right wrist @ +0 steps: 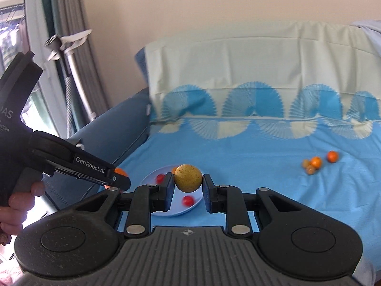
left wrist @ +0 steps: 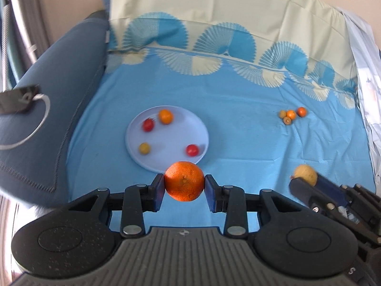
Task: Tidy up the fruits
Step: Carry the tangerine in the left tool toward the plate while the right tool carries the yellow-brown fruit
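My left gripper (left wrist: 184,182) is shut on a large orange (left wrist: 184,181), held just in front of the near rim of a pale blue plate (left wrist: 166,140). The plate holds two red cherry tomatoes (left wrist: 192,150), a small orange fruit (left wrist: 165,116) and a small yellow fruit (left wrist: 144,148). My right gripper (right wrist: 188,178) is shut on a round yellow fruit (right wrist: 188,177), held above the plate (right wrist: 171,211); it also shows in the left wrist view (left wrist: 306,174). A cluster of small orange and yellowish fruits (left wrist: 291,115) lies on the blue sheet at right, seen too in the right wrist view (right wrist: 315,163).
The blue patterned sheet (left wrist: 238,119) covers the surface, with its pale fan-patterned part draped up behind. A dark blue cushion (left wrist: 59,95) lies at left. A curtain and metal pole (right wrist: 71,71) stand at far left. The left gripper body (right wrist: 71,162) and a hand are at left.
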